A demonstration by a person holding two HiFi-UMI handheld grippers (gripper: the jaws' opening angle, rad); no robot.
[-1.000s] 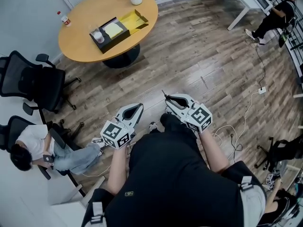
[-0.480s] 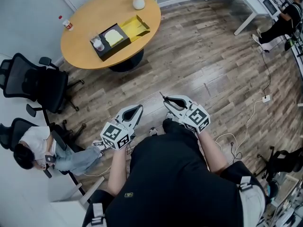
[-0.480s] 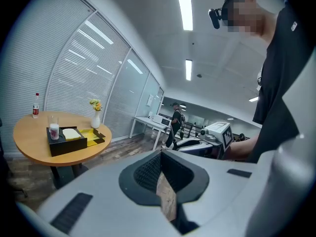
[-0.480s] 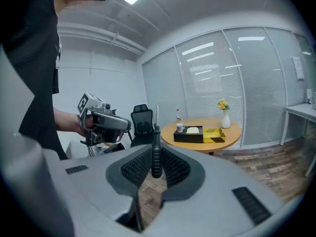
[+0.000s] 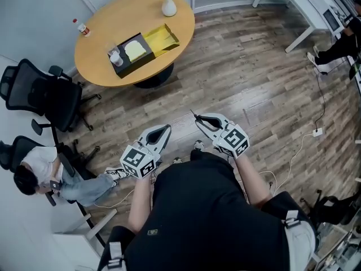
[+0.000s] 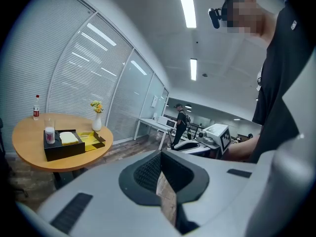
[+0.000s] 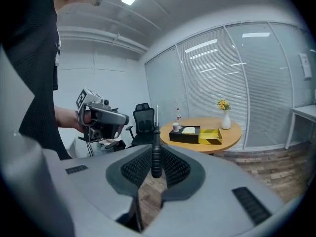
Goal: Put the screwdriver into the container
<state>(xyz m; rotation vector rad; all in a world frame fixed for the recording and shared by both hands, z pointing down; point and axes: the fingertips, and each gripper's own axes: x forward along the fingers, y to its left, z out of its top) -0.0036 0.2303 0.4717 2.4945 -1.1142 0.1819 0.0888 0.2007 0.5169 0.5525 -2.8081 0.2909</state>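
Observation:
My right gripper (image 5: 201,120) (image 7: 155,151) is shut on a black-handled screwdriver (image 7: 156,157), whose thin shaft (image 5: 195,116) sticks out past the jaws toward the table. The left gripper (image 5: 167,127) (image 6: 160,154) is held beside it with its jaws together and nothing between them. The container (image 5: 127,52) (image 6: 63,144) (image 7: 185,132) is a black box on the round wooden table (image 5: 107,24), a few steps ahead across the floor. A pale block and a cup lie in the box, and its yellow lid (image 5: 159,38) lies open next to it.
A white vase (image 5: 168,7) with flowers and a small bottle (image 5: 83,27) also stand on the table. Black office chairs (image 5: 45,97) and a seated person (image 5: 39,174) are at the left. A white desk (image 5: 304,10) and floor cables (image 5: 302,145) are at the right.
The table has drifted lower and slightly rightward in the head view as I step toward it. Both grippers keep their pose, the screwdriver still held.

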